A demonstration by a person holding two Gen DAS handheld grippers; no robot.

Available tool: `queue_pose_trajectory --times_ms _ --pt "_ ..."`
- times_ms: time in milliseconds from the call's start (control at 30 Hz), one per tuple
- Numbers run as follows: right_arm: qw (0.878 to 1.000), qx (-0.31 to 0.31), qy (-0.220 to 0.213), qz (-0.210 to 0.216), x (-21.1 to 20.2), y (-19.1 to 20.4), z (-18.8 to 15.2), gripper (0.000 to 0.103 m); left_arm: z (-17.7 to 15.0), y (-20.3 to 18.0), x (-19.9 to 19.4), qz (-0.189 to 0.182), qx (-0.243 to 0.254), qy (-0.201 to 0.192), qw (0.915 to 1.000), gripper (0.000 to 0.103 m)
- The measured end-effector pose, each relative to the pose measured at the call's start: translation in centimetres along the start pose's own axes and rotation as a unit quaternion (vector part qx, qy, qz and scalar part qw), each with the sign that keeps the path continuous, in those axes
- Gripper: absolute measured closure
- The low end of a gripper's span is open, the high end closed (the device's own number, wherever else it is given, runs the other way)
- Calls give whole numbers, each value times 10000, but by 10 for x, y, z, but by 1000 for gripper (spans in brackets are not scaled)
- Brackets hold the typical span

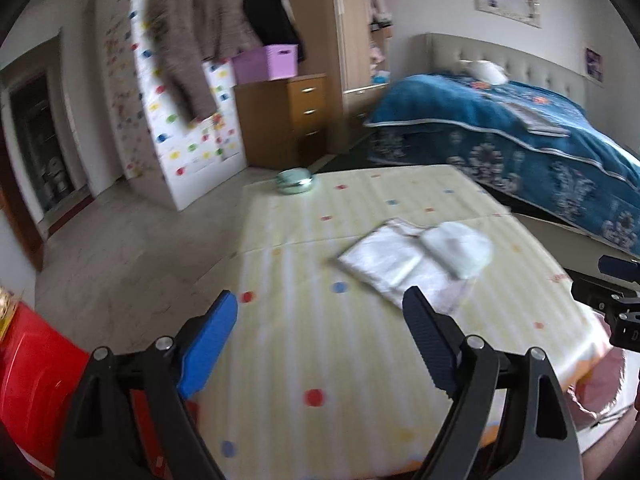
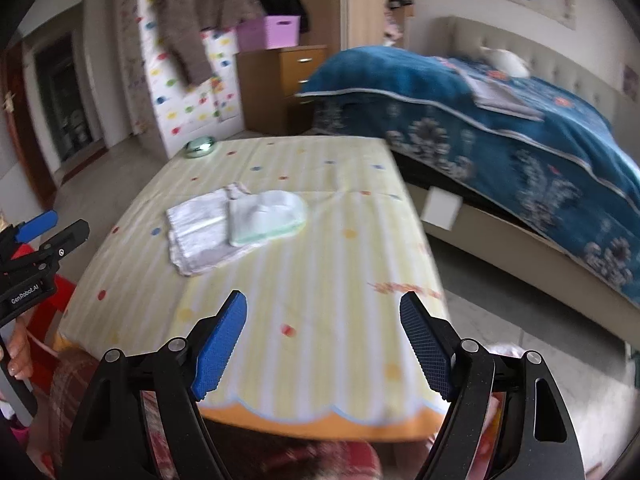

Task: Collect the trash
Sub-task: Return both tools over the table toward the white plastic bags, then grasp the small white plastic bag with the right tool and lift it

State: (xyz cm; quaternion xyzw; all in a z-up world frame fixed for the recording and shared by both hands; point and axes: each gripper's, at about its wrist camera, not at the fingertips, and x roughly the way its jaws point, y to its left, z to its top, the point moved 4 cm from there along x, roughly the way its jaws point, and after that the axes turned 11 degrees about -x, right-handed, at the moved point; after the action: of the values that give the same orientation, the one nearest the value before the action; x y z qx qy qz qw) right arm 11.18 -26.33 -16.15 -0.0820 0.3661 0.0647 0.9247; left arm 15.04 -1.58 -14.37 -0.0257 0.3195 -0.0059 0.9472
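White and crumpled, a flat plastic wrapper [image 2: 200, 236] lies on the yellow striped, dotted mat [image 2: 320, 280] on the floor, with a folded white pad edged in pale green [image 2: 266, 216] resting on its right half; both sit toward the mat's middle, well ahead of either tool. The wrapper's long axis runs roughly from the near left toward the far right in the left wrist view, though blur softens its edges. A small round green dish [image 1: 295, 181] stands at the mat's far left corner; its contents cannot be made out. Only the left view shows a red bin [image 1: 36, 380] at its lower left. The right view alone shows the bed's [image 2: 500, 128] base. Left tongs [image 1: 320, 312] and right tongs [image 2: 322, 308] both gape wide, holding nothing.
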Motion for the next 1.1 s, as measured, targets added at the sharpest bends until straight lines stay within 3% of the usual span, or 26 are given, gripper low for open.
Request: queue_pose_trajectory --times_ms 133,333,600,733,900,1067,1100 --pt "9996 -190 64 181 33 24 20 26 3 18 21 84 -151 185 9997 21" --pt "9983 -406 279 323 78 39 42 36 5 13 46 -29 -128 419 9990 21" --pt "9946 -555 730 484 134 46 56 32 8 9 65 -237 -239 637 9974 21" --pt "9940 -438 720 694 135 44 59 37 4 4 64 -268 -244 697 9969 21" --pt "9964 -364 393 659 106 45 60 65 -1 -2 55 -308 -214 723 9967 21" --pt "9982 -139 49 586 74 28 58 66 -2 -17 47 -361 -76 682 9970 21" --pt "9987 -33 -63 508 58 21 52 71 -2 -22 46 -378 -32 684 9969 21"
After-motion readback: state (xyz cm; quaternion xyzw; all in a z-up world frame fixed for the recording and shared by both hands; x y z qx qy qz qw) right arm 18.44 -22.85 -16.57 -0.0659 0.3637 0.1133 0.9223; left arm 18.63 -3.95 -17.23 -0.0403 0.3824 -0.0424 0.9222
